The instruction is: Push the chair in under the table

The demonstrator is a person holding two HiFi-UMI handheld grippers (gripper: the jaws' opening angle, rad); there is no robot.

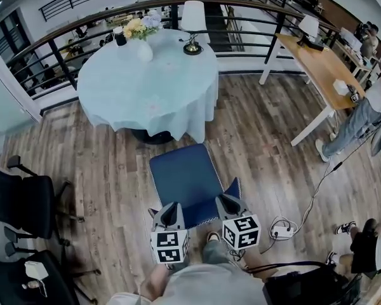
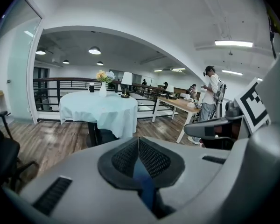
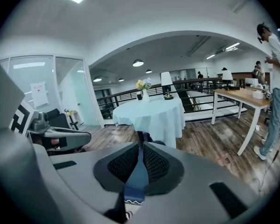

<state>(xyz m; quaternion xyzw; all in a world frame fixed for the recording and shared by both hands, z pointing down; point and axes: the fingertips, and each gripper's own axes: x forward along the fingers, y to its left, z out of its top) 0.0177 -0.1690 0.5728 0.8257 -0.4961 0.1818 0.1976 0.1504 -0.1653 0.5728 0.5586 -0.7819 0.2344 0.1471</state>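
A blue chair (image 1: 184, 173) stands on the wood floor, its seat facing a round table (image 1: 159, 84) under a pale blue cloth. The seat's front edge is close to the cloth's hem. My left gripper (image 1: 173, 205) is shut, its tip at the left end of the chair back's top edge. My right gripper (image 1: 224, 197) is also shut, at the right end of that edge. In the left gripper view the left gripper (image 2: 138, 141) shows a blue sliver of chair below its pads, with the table (image 2: 100, 107) ahead. The right gripper (image 3: 141, 146) shows the same, with the table (image 3: 151, 113) beyond.
A lamp (image 1: 192, 21) and a flower vase (image 1: 141, 35) stand on the table. Black office chairs (image 1: 22, 202) sit at the left. A wooden desk (image 1: 320, 65) and a person (image 1: 362, 116) are at the right. A power strip with its cable (image 1: 282, 230) lies on the floor.
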